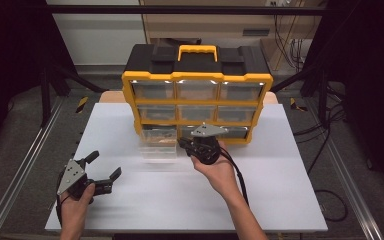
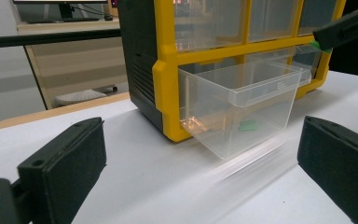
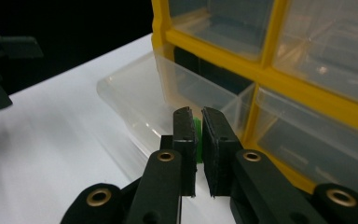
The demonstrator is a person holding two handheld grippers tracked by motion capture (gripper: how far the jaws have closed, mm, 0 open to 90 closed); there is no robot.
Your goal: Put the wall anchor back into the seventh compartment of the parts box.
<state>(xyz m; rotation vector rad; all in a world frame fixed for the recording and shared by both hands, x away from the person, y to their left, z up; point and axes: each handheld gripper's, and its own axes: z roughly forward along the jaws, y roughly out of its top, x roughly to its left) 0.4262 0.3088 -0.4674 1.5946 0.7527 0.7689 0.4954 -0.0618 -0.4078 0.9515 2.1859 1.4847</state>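
a yellow and black drawer cabinet (image 1: 197,95) stands at the far side of a white bench (image 1: 280,190). its bottom-left clear drawer (image 1: 158,143) is pulled out toward the person. just in front of the cabinet's bottom row, the right claw (image 3: 199,122) is clamped on a small green piece (image 3: 197,140), thin and likely light and stiff, best pinched across its flat faces. a similar green piece (image 2: 248,125) lies inside the open drawer. well to the cabinet's front left, the left claw (image 1: 103,165) rests with its jaws wide apart, holding nothing.
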